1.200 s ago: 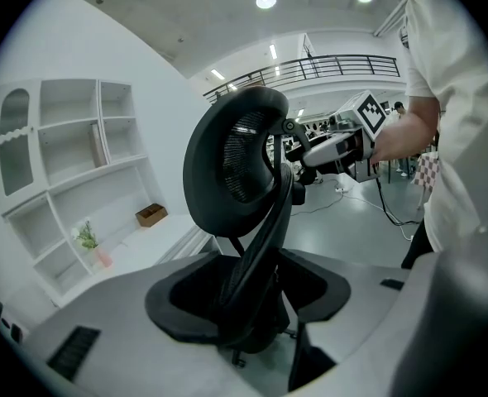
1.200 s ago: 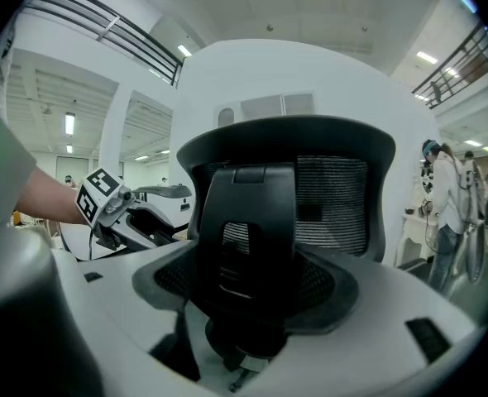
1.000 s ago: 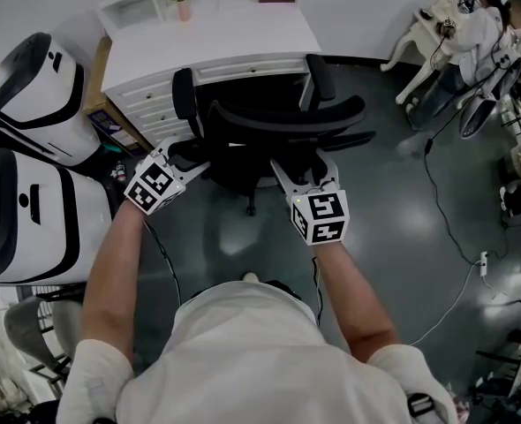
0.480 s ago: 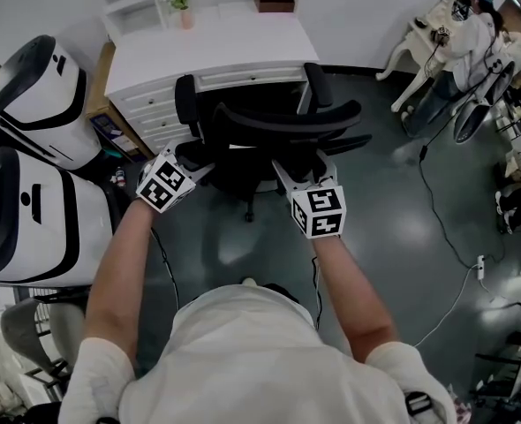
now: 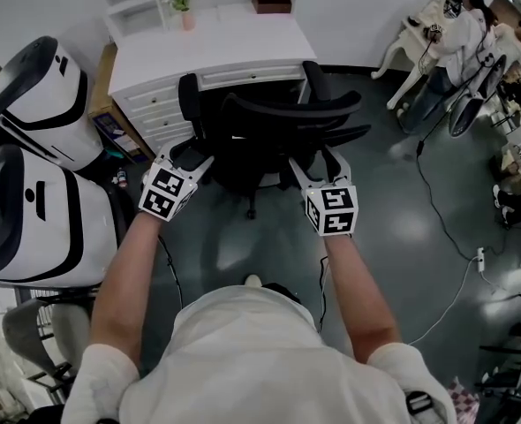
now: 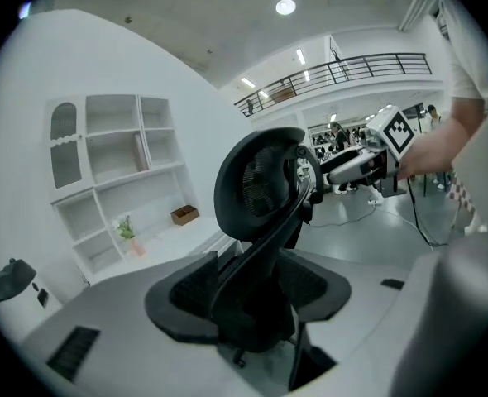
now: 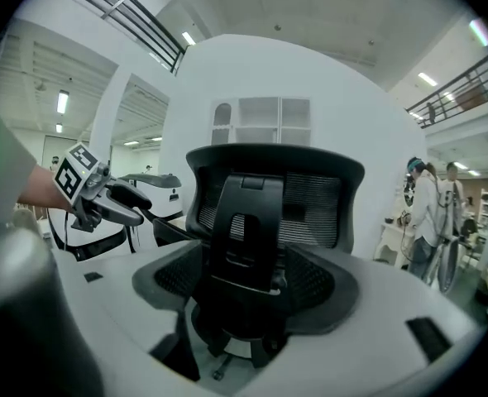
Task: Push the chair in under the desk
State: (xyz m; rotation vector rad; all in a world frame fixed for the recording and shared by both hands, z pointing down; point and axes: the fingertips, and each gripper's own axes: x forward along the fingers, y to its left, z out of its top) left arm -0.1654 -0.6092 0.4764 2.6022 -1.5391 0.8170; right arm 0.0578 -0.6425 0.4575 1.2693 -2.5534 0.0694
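A black mesh office chair (image 5: pixel 274 135) stands facing a white desk (image 5: pixel 216 47), its seat partly under the desktop and its armrests at the drawer fronts. My left gripper (image 5: pixel 199 159) is at the left of the chair's lower back and my right gripper (image 5: pixel 312 168) at the right; both are open, with their fingertips at the backrest. The left gripper view shows the chair back (image 6: pixel 265 222) from the side, between wide jaws. The right gripper view shows the chair back (image 7: pixel 260 230) straight on, between wide jaws. Whether the tips touch the chair is hidden.
Two large white pod-shaped machines (image 5: pixel 31 104) (image 5: pixel 31 219) stand close on the left. A cable (image 5: pixel 446 201) trails across the dark floor at right. A person (image 5: pixel 464 38) is at a white table far right. A potted plant (image 5: pixel 181 3) and a brown box (image 5: pixel 271 0) sit on the desk.
The chair has rolled a little toward the desk, with both grippers following behind it. The right gripper has shifted slightly to the right.
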